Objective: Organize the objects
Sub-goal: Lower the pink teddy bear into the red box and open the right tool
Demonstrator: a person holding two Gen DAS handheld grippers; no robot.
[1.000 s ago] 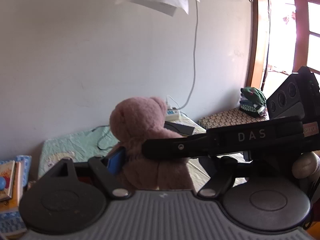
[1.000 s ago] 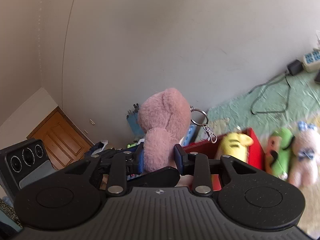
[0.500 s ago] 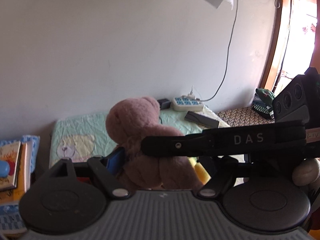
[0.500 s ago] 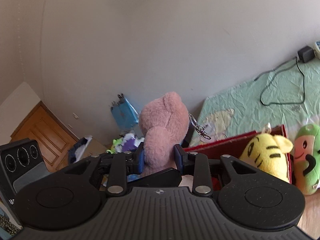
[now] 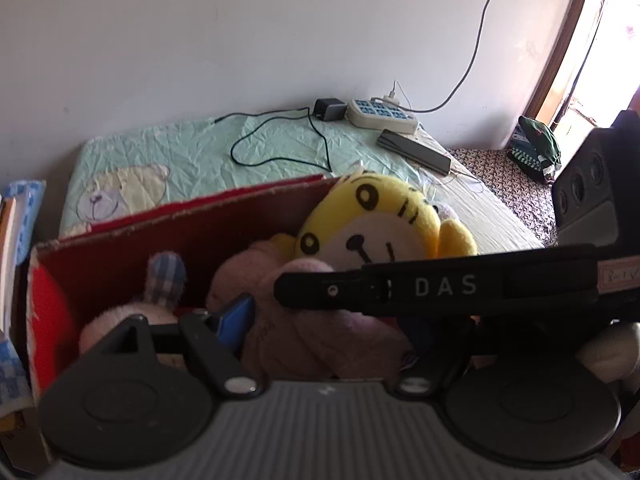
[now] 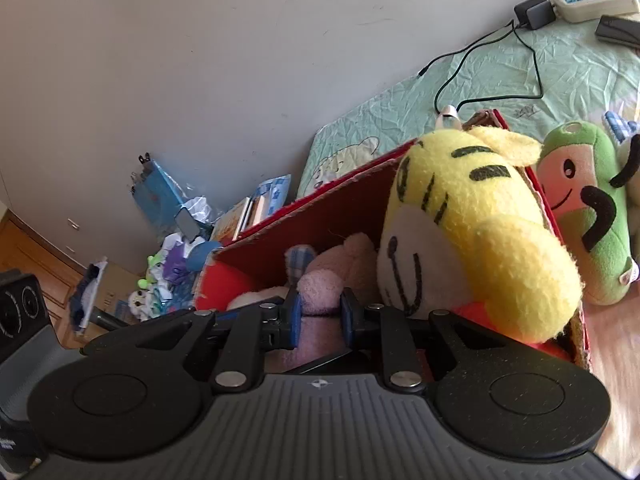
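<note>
Your right gripper (image 6: 320, 316): blue pads clenched on the pink bear (image 6: 320, 292), low centre of the right view.

Your left gripper (image 5: 320, 320): one blue pad (image 5: 236, 314) presses the bear (image 5: 320, 336); the far finger is hidden behind the black bar (image 5: 440, 288) marked DAS, so you cannot tell its grip.

Bear: inside the red box (image 5: 160, 224), low centre of the frame.

Also in the box: yellow tiger (image 6: 472, 232), leaning on the right wall above the bear and crowding it; a pale plush with a checked ear (image 5: 166, 276) at lower left.

Outside, right edge of the right view: green plush (image 6: 584, 216) just beside the box.

Behind, upper frame: green sheet (image 5: 192, 152) with a black cable (image 5: 280, 136), adapter (image 5: 329, 109), power strip (image 5: 382, 114), dark slab (image 5: 414, 151).

Left of the right view: books (image 6: 250, 212) and a heap of clutter (image 6: 168, 272) against the wall.
</note>
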